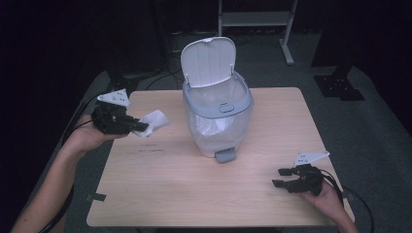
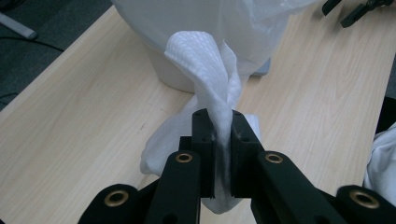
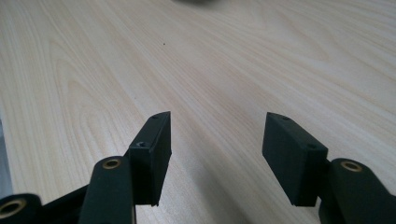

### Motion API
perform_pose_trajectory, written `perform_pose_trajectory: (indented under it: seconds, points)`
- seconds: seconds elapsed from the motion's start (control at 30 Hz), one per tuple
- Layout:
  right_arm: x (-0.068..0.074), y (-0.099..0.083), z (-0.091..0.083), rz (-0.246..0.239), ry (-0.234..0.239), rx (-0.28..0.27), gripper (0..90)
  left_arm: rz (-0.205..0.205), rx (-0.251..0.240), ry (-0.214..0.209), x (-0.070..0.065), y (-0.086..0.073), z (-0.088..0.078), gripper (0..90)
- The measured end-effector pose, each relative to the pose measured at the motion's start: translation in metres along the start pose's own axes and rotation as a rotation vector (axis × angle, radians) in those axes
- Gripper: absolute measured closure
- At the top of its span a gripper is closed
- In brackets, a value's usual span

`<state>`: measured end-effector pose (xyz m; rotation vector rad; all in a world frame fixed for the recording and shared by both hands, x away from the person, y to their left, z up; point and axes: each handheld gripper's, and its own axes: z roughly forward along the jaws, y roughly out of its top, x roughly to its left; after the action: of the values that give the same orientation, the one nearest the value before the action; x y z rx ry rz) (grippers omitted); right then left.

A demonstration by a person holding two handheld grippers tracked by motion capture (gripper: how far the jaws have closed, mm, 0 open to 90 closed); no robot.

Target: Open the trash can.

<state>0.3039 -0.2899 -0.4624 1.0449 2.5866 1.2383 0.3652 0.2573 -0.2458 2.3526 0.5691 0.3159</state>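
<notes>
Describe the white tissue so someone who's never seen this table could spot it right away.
Start at the lidded bin standing open mid-table. Look toward the table's far left corner, where the left hand-held gripper is. The crumpled white tissue is pinched in its shut jaws, the only loose white scrap outside the bin.

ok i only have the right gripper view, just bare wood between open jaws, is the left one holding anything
Observer: Yes, the left gripper is shut on a white paper towel.
Operator: where's the bin
Observer: The pedal bin stands mid-table, clear of both grippers.
Operator: lid up or down
Observer: Up: the white lid is tilted back and the liner bag is open.
</notes>
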Motion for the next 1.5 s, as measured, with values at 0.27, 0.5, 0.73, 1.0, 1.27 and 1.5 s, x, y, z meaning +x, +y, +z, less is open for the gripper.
perform_pose_trajectory:
  seconds: [0.27,0.5,0.73,1.0,1.27,1.5]
  points:
    - [0.0,0.0,-0.001,-0.002,-0.001,-0.005,41.2,0.005,-0.017,-0.008,0.001,0.017,-0.011,83.2]
    - [0.002,0.0,0.0,0.003,-0.001,-0.006,41.2,0.012,-0.029,-0.011,0.003,0.031,-0.017,83.2]
    - [0.002,0.0,0.0,0.004,-0.002,-0.006,41.2,0.021,-0.047,-0.009,0.006,0.048,-0.025,83.2]
    - [0.001,0.0,0.0,0.001,-0.005,-0.007,41.2,0.033,-0.064,-0.008,0.009,0.065,-0.03,83.1]
    - [0.0,0.0,0.001,0.005,-0.006,-0.003,41.2,0.06,-0.072,-0.009,0.011,0.086,-0.035,83.1]
    - [-0.002,0.0,0.0,0.005,-0.006,-0.008,41.1,0.093,-0.079,-0.013,0.008,0.109,-0.037,83.1]
